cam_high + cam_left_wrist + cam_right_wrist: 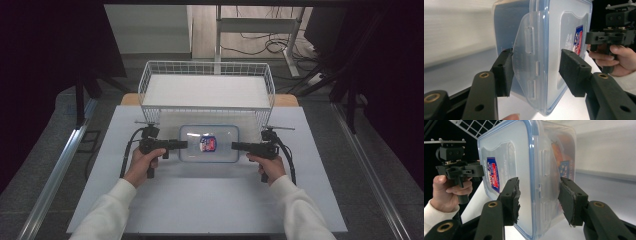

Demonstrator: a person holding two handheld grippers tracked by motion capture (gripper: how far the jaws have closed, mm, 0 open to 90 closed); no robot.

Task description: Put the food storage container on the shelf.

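A clear plastic container (196, 149) with a blue-rimmed lid and a red and blue label lies flat in the middle of the white table. My left gripper (184, 145) points at its left end, my right gripper (234, 146) at its right end. In the left gripper view the container (554, 37) has its side latch flap (529, 57) between the open jaws of the left gripper (537, 72). In the right gripper view the open jaws of the right gripper (539, 200) straddle the other latch (544, 170) of the container (509, 157). Something orange shows inside.
A white wire basket (150, 80) stands on the table just behind the container. The white table top (210, 200) stretches toward the person. Metal rails run along both sides of the table. Cables lie on the floor at the back.
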